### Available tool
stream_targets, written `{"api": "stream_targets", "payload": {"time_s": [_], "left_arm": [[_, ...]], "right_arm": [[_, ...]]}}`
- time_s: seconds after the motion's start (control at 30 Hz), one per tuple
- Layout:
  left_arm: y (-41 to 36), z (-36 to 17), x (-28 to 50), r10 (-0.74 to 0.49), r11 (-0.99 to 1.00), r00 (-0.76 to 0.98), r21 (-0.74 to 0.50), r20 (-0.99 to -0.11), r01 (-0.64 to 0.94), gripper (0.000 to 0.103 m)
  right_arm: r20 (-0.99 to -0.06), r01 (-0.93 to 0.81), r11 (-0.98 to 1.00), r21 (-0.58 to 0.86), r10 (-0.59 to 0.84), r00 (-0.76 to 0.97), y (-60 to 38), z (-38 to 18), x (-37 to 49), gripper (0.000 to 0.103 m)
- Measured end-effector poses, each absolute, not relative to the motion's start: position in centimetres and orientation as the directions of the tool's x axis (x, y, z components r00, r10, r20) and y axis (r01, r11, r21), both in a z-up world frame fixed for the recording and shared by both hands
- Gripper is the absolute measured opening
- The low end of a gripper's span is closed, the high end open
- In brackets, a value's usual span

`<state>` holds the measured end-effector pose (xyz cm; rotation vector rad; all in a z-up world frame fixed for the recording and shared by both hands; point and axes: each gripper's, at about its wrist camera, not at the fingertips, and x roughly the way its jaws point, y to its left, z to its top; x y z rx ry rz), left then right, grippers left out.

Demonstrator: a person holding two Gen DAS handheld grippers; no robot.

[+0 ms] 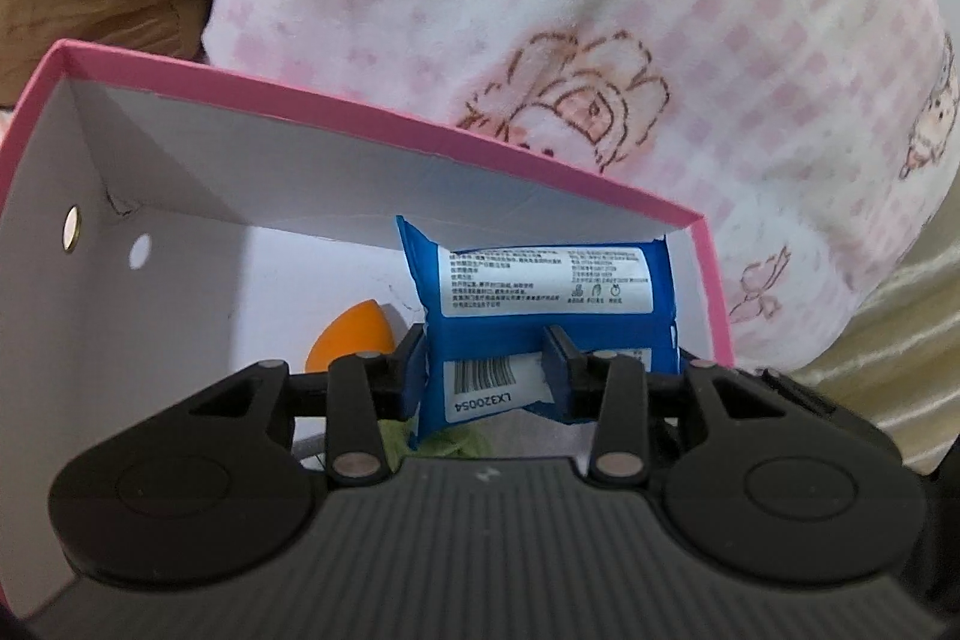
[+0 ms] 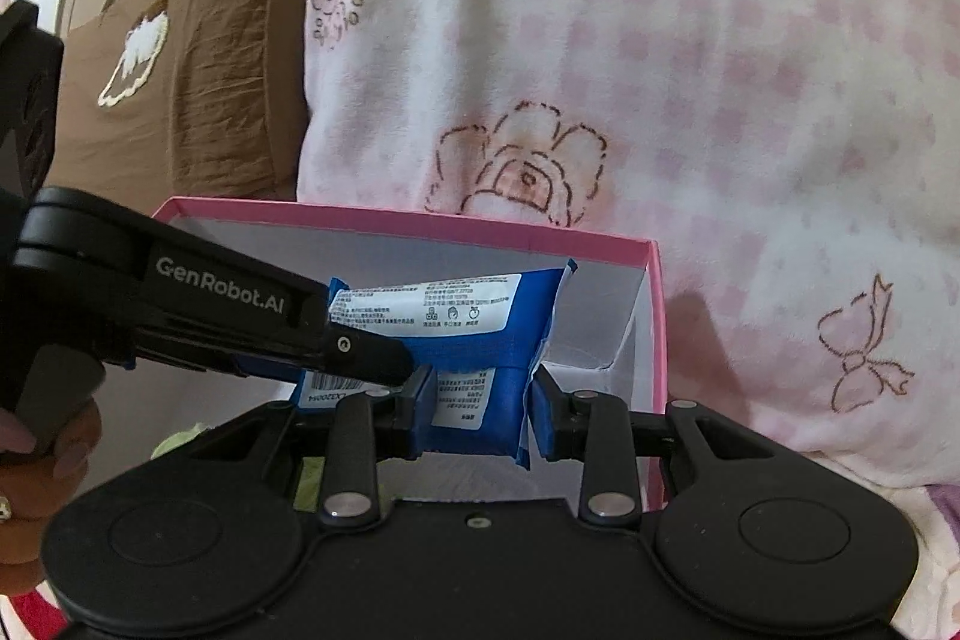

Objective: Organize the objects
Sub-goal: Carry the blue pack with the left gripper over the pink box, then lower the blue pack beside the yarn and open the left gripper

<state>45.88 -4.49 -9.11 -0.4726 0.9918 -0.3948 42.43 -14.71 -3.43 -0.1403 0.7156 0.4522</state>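
A blue wipes pack with a white label is held over the open pink box, white inside. My left gripper is shut on the pack's lower left part. In the right wrist view my right gripper is shut on the same pack at its lower right end, and the left gripper comes in from the left and pinches the pack beside it. An orange sponge lies inside the box, to the left of the pack.
The pink box rests on a bed against a pink-checked blanket. A brown pillow lies at the back left. Something green shows low in the box, under the pack.
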Motion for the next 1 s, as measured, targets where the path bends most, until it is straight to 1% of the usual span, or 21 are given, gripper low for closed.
{"api": "stream_targets", "payload": {"time_s": [0.1, 0.23, 0.4, 0.53, 0.6, 0.73, 0.93, 1.0], "left_arm": [[-4.6, -9.4, 46.0, -0.519, 0.831, 0.484, -0.547, -0.704, 0.095, 0.038], [-4.3, -9.7, 46.5, -0.528, 0.822, 0.477, -0.564, -0.703, 0.078, 0.038], [-4.3, -10.0, 46.8, -0.535, 0.813, 0.462, -0.579, -0.707, 0.055, 0.038], [-4.6, -10.0, 46.6, -0.510, 0.829, 0.471, -0.558, -0.720, 0.044, 0.038], [-4.5, -9.9, 46.4, -0.500, 0.832, 0.475, -0.554, -0.725, 0.030, 0.038], [-4.5, -9.3, 45.7, -0.446, 0.859, 0.502, -0.512, -0.741, 0.009, 0.038], [-4.3, -6.6, 44.3, -0.395, 0.890, 0.555, -0.455, -0.732, 0.035, 0.040], [-4.2, -5.8, 43.7, -0.387, 0.896, 0.566, -0.442, -0.728, 0.043, 0.041]], "right_arm": [[-0.671, -0.443, 0.896, 0.035, 0.350, 0.654, -14.8, -3.9, 42.9, 0.037], [-0.669, -0.452, 0.892, 0.017, 0.346, 0.658, -14.6, -4.0, 43.0, 0.038], [-0.662, -0.452, 0.891, 0.034, 0.359, 0.658, -15.5, -4.2, 43.2, 0.037], [-0.657, -0.452, 0.891, 0.041, 0.365, 0.659, -15.7, -4.0, 43.2, 0.037], [-0.661, -0.452, 0.891, 0.048, 0.368, 0.654, -15.7, -4.0, 43.3, 0.036], [-0.661, -0.453, 0.890, 0.056, 0.373, 0.651, -15.4, -4.1, 43.4, 0.035], [-0.663, -0.415, 0.908, -0.049, 0.282, 0.694, -14.7, -4.1, 42.8, 0.036], [-0.674, -0.417, 0.909, -0.004, 0.306, 0.673, -15.5, -3.8, 42.6, 0.037]]}}
